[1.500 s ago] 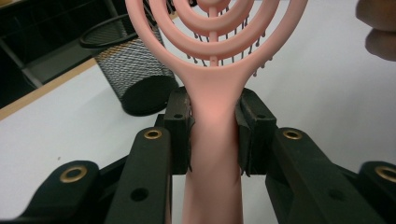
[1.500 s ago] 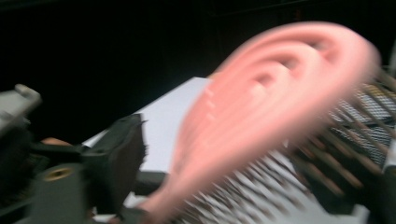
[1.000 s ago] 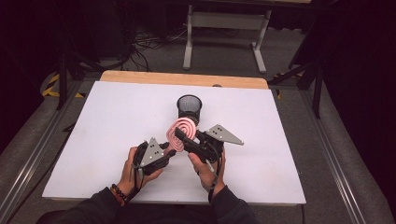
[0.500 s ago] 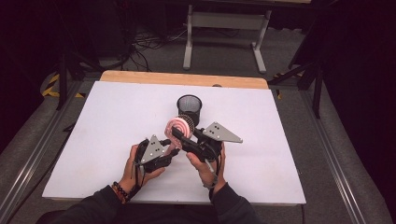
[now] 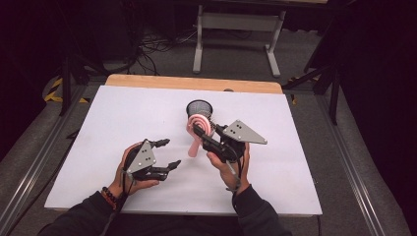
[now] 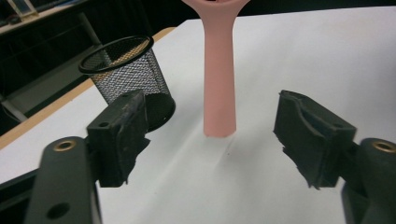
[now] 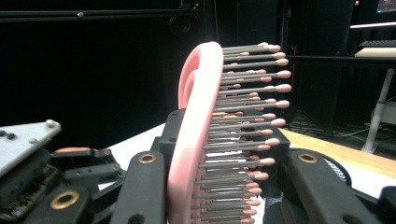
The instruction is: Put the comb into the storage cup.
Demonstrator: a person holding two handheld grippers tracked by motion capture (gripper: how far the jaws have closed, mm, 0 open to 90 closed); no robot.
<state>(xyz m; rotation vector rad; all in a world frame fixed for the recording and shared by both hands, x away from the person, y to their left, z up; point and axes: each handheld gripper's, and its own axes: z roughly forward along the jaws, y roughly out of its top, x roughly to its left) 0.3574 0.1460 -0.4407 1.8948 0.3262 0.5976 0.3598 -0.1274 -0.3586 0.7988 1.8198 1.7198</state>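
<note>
Hairbrush (image 5: 198, 129), pink with metal pins, stands upright above the white table (image 5: 113, 123), its head pinched between the jaws of the right gripper (image 5: 200, 132), its handle end at or just over the surface; I cannot tell if it touches. Just behind it sits the black mesh pen cup (image 5: 198, 108), empty as far as the left gripper view shows. The left gripper (image 5: 166, 154) hangs nearby with jaws spread, holding nothing. By my judgement the brush is picked up and raised; dropping it handle-first into the cup remains.
</note>
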